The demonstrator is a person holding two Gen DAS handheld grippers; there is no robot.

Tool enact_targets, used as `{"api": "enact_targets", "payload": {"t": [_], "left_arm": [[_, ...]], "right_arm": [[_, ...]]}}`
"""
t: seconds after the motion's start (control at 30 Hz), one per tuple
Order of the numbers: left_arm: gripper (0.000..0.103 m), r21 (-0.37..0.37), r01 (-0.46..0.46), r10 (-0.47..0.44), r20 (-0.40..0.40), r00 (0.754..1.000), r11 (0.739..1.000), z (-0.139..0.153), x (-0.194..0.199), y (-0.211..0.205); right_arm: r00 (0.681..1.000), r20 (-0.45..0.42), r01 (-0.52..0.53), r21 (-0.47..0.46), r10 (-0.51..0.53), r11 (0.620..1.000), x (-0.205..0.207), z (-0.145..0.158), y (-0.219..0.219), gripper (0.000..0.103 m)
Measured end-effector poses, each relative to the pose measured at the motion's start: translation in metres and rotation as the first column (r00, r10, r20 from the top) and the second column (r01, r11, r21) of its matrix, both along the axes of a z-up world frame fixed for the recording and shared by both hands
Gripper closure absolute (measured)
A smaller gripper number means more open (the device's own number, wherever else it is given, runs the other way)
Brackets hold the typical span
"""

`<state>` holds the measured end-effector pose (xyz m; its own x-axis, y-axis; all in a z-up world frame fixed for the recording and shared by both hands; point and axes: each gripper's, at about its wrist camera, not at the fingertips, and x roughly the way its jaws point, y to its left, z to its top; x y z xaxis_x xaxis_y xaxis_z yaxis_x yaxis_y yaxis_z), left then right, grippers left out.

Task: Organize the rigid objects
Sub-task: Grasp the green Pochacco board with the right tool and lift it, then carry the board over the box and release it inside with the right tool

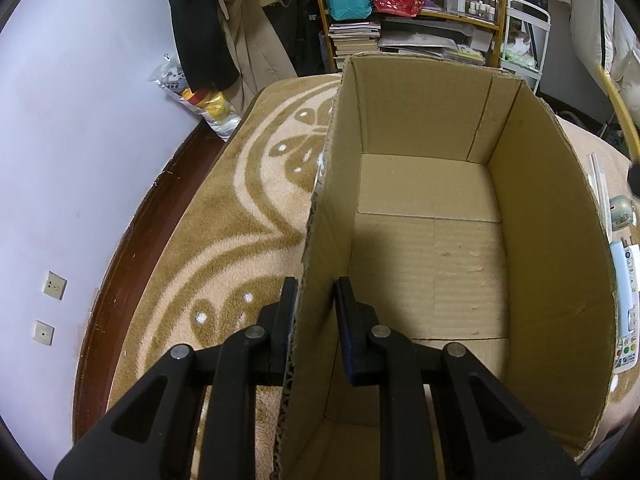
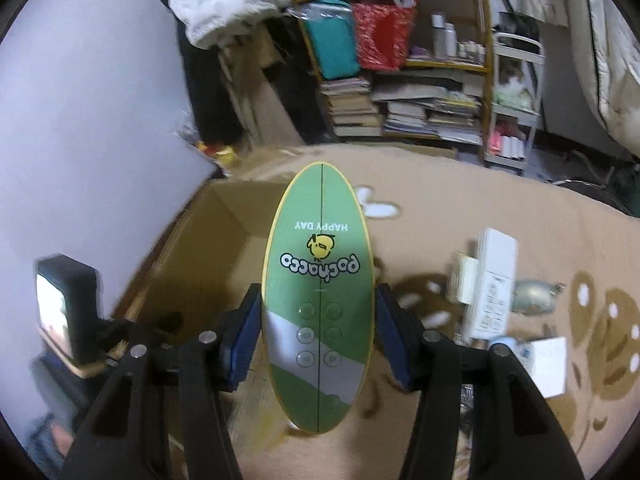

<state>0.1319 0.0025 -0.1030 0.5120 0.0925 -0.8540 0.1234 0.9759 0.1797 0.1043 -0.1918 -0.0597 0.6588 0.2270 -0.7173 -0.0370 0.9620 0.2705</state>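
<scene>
My left gripper (image 1: 316, 312) is shut on the left wall of an open, empty cardboard box (image 1: 424, 248) that stands on the patterned rug. My right gripper (image 2: 318, 320) is shut on a green oval "Pochacco" device (image 2: 318, 300) with round buttons, held up in the air. The box (image 2: 216, 240) also shows in the right wrist view, behind and left of the green device. A white remote control (image 2: 494, 280) and a small grey gadget (image 2: 532, 296) lie on the rug to the right.
A beige and brown rug (image 1: 224, 220) covers the floor. Shelves with books and bags (image 2: 400, 92) stand at the back. A white remote (image 1: 626, 304) lies right of the box. A white box (image 2: 546, 364) and a small screen device (image 2: 64, 308) are nearby.
</scene>
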Motion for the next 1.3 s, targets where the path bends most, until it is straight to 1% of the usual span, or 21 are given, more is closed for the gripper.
{"api": "enact_targets", "payload": {"t": [0.1,0.2,0.27,0.37,0.47,0.6,0.9,0.97,1.0,1.03,1.07,1.17,1.2,1.3], "left_arm": [[0.085,0.005,0.001,-0.001,0.001,1.000,1.000,0.000,0.000,-0.001],[0.085,0.012,0.002,-0.003,0.004,1.000,1.000,0.000,0.000,-0.001],[0.085,0.011,0.002,-0.002,0.005,1.000,1.000,0.000,0.000,-0.001],[0.084,0.007,0.000,0.000,0.003,1.000,1.000,0.000,0.000,-0.001],[0.084,0.012,0.002,-0.002,0.003,1.000,1.000,0.000,0.000,-0.001],[0.084,0.009,0.004,-0.004,0.003,1.000,1.000,0.000,-0.001,-0.001],[0.084,0.008,0.000,0.000,0.001,1.000,1.000,0.001,-0.002,-0.001],[0.084,0.008,0.000,0.000,0.001,1.000,1.000,0.001,-0.002,0.000],[0.083,0.008,0.001,-0.001,0.000,1.000,1.000,0.001,-0.002,0.000],[0.084,0.009,0.000,0.000,-0.002,1.000,1.000,0.000,-0.002,0.000],[0.083,0.013,-0.002,0.002,-0.002,1.000,1.000,0.000,-0.002,0.000],[0.083,0.003,-0.003,0.003,-0.006,1.000,1.000,0.000,-0.001,0.002],[0.083,0.008,-0.006,0.006,-0.004,1.000,1.000,0.000,-0.001,0.002],[0.083,0.009,-0.006,0.006,-0.007,1.000,1.000,-0.001,-0.001,0.002]], "right_arm": [[0.999,0.006,-0.042,0.014,0.042,0.999,-0.003,0.003,0.021,0.045],[0.997,-0.001,-0.082,0.015,0.082,0.996,-0.003,-0.001,0.036,0.045],[0.995,-0.001,-0.100,0.029,0.100,0.995,-0.005,-0.002,0.042,0.045],[0.993,-0.024,-0.116,0.056,0.118,0.992,-0.009,-0.008,0.048,0.044],[0.992,-0.044,-0.113,0.076,0.116,0.991,-0.010,-0.015,0.047,0.044],[0.994,-0.044,-0.101,0.057,0.104,0.993,-0.010,-0.018,0.047,0.044],[0.996,-0.039,-0.081,0.113,0.086,0.990,-0.008,-0.014,0.033,0.043],[0.995,-0.038,-0.084,0.113,0.088,0.990,-0.007,-0.012,0.032,0.042],[0.996,-0.035,-0.083,0.111,0.087,0.990,-0.007,-0.012,0.032,0.040],[0.996,-0.032,-0.082,0.111,0.086,0.990,-0.007,-0.010,0.031,0.032],[0.996,-0.028,-0.079,0.110,0.083,0.991,-0.007,-0.010,0.029,0.020],[0.999,-0.012,-0.039,0.100,0.040,0.994,-0.007,-0.007,0.020,0.003],[1.000,-0.011,-0.024,0.096,0.025,0.995,-0.006,-0.006,0.015,0.000],[1.000,-0.001,0.013,0.084,-0.013,0.996,-0.003,-0.006,0.000,0.000]]}}
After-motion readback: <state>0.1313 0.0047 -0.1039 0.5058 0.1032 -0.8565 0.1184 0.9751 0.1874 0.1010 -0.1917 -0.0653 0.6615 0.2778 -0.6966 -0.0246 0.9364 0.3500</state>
